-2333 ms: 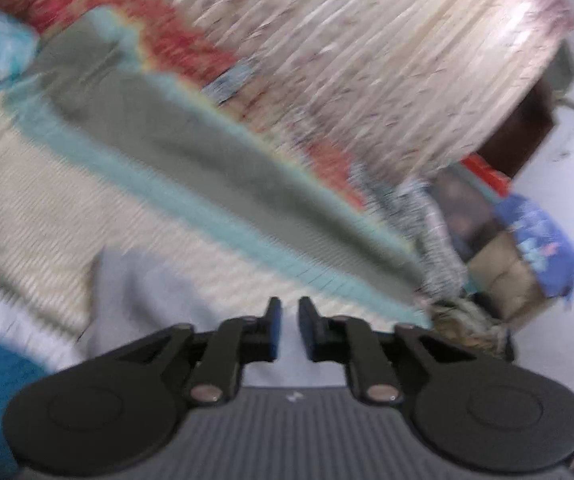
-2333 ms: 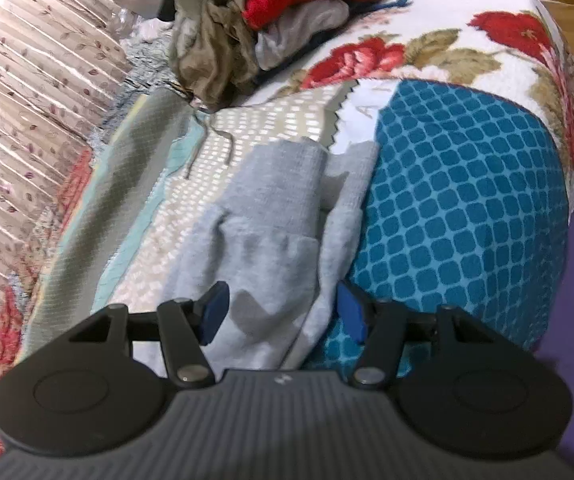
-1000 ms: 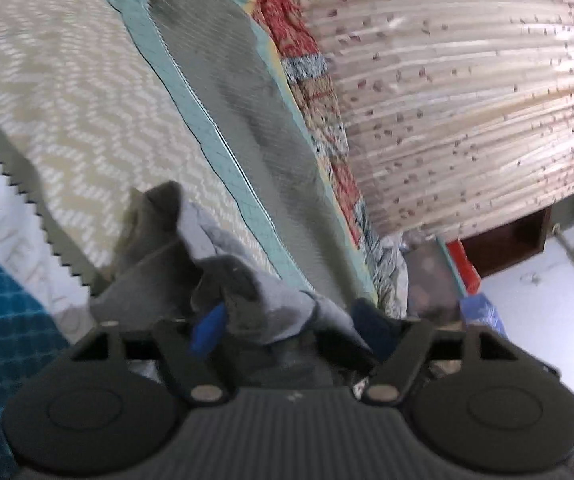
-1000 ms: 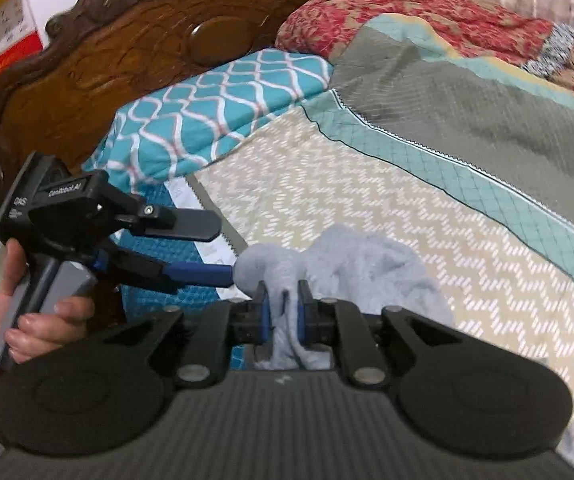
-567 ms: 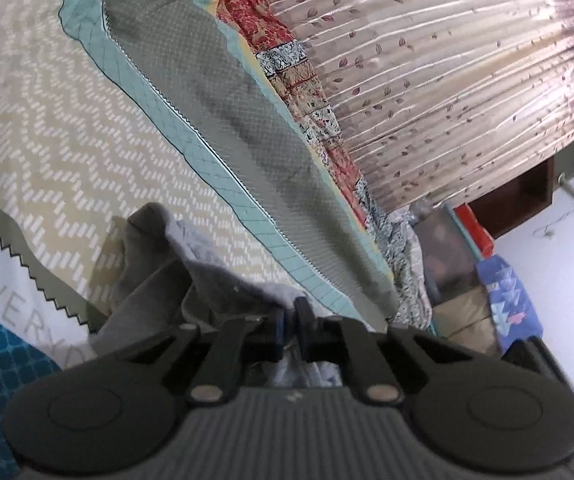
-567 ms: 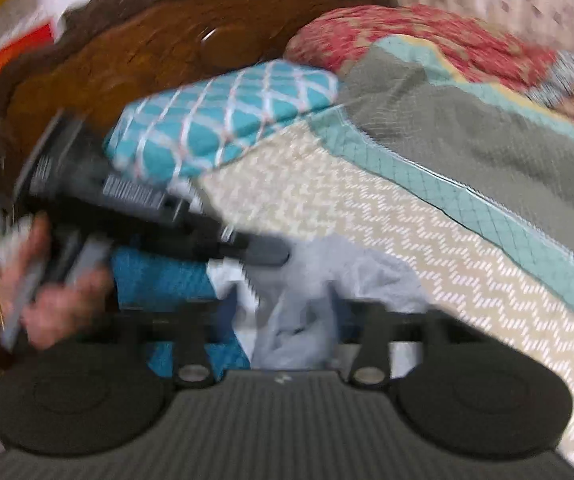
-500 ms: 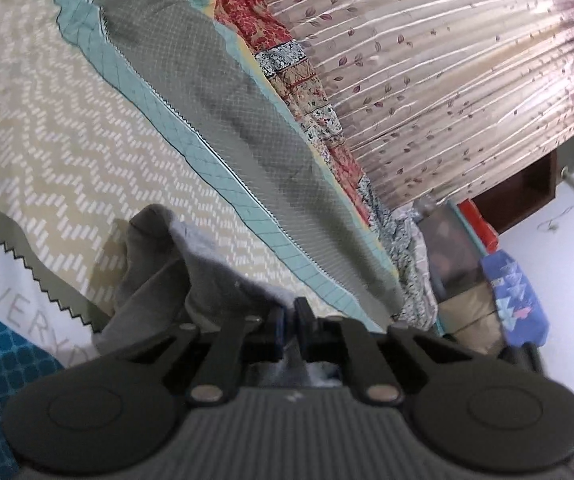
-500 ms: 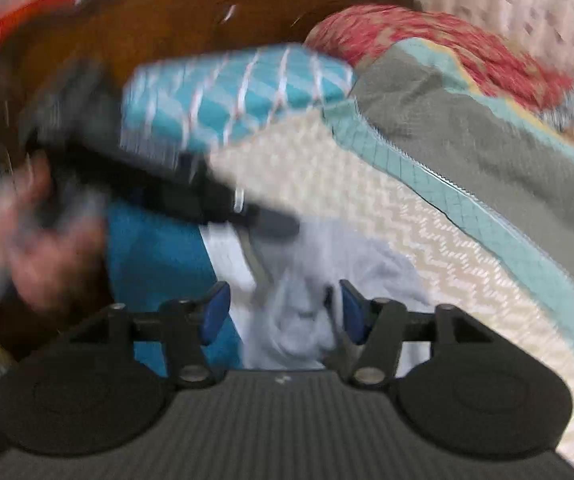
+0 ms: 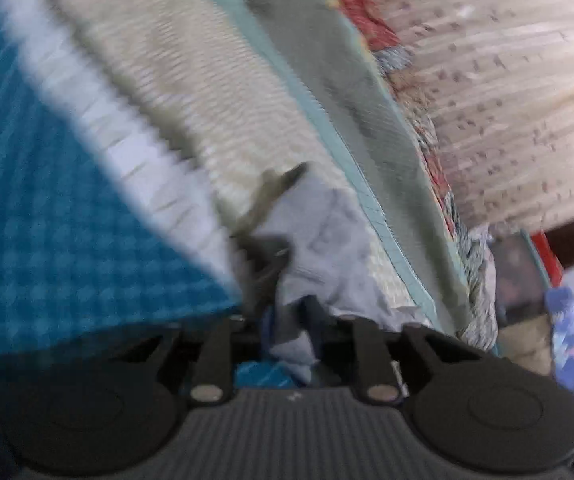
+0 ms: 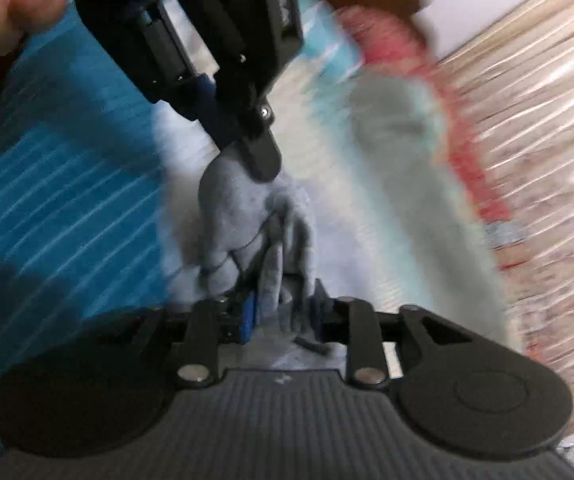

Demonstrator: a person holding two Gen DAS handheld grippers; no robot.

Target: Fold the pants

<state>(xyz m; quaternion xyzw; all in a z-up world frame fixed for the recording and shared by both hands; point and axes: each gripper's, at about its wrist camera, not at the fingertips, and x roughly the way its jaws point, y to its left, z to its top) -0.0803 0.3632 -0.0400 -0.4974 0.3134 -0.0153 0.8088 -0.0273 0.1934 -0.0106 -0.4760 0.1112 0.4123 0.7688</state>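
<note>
Both my left gripper (image 9: 289, 320) and right gripper (image 10: 283, 316) pinch bunched grey pants (image 10: 243, 216) above the bed (image 9: 67, 220); folding barely begun

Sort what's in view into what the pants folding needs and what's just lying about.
Needed:
- grey pants
- left claw, shut on the pants
- right claw, shut on the pants

Lying about:
- patterned bedspread
- striped curtain
- blue bag

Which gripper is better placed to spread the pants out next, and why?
Neither clearly: both are shut on the pants. The right gripper holds a bunched end, and the left gripper pinches the other end just above it, so they likely must pull apart together.
</note>
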